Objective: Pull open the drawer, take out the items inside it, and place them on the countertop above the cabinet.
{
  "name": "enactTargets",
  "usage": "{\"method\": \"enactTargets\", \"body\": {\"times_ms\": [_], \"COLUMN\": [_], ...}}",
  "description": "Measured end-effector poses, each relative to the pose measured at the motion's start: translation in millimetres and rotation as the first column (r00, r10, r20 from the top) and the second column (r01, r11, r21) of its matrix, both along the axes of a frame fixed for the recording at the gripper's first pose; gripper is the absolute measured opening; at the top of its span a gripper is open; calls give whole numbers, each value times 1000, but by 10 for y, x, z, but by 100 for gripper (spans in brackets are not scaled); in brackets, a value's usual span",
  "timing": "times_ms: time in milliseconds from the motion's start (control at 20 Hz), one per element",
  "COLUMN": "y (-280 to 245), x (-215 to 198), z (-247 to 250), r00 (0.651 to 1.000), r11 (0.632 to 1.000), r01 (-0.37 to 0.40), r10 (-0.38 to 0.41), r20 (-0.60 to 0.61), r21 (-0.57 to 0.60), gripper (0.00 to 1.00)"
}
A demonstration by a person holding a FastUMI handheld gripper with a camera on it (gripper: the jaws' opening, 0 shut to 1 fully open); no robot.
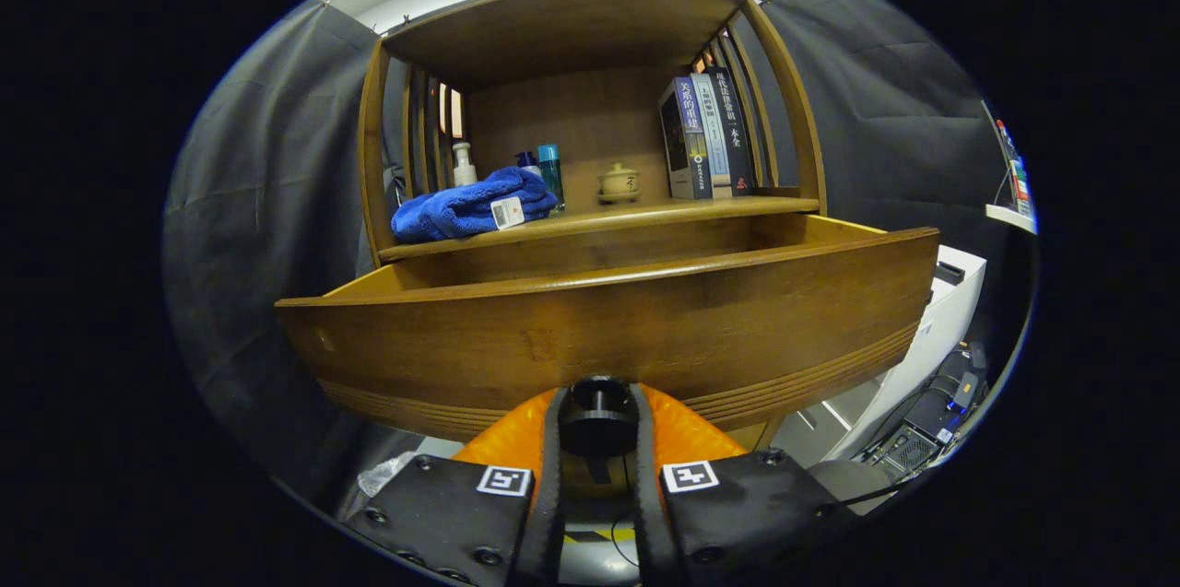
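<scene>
A wooden drawer (608, 329) stands pulled out of the cabinet, its front panel facing me. Its inside is hidden behind the front panel. My gripper (597, 416) is shut on the black round drawer knob (597, 410), one finger pressing on each side of it. Above the drawer runs the countertop (645, 217). On it lie a crumpled blue towel (466, 205) with a small white device (506, 212) resting against it.
The countertop's back holds a white pump bottle (463, 165), a teal bottle (550, 170), a small lidded tea cup (619, 181) and three upright books (708, 137). White equipment (940, 311) and cables sit lower right of the cabinet.
</scene>
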State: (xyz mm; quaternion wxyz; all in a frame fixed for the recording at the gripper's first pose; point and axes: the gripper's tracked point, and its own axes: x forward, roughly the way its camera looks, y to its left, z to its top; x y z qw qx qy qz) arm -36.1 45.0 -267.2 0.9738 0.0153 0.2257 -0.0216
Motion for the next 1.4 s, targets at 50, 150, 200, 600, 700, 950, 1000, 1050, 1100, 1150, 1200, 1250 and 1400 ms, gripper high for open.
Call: {"method": "enactTargets", "body": {"times_ms": [50,150,200,600,700,950,1000,1050,1100,1150,1200,1250,1400], "y": [-9,-3,-7,38,96,253,254,231,176,112,74,75,7], "x": [4,-5,-1,-16,-35,11,50,110,217,342,444,526,1068], "z": [-9,-11,-13,1,33,877,1180,1457,1728,2013,2331,2624,3091], "r00": [1000,1000,1000,1000,999,965,949,933,922,911,897,880,870], "r11": [1000,1000,1000,999,998,996,996,995,993,990,986,984,965], "r01": [-3,-5,-7,-9,-23,-65,-63,-62,-49,-34,-32,-32,-12], "r10": [3,5,7,10,25,77,78,85,87,88,100,111,140], "r20": [-2,2,2,15,23,251,306,348,377,403,431,461,473], "r21": [-6,-15,-17,-36,-55,-57,-60,-78,-108,-140,-161,-177,-263], "gripper": [39,39,39,56,71,86,87,89,91,93,94,96,98]}}
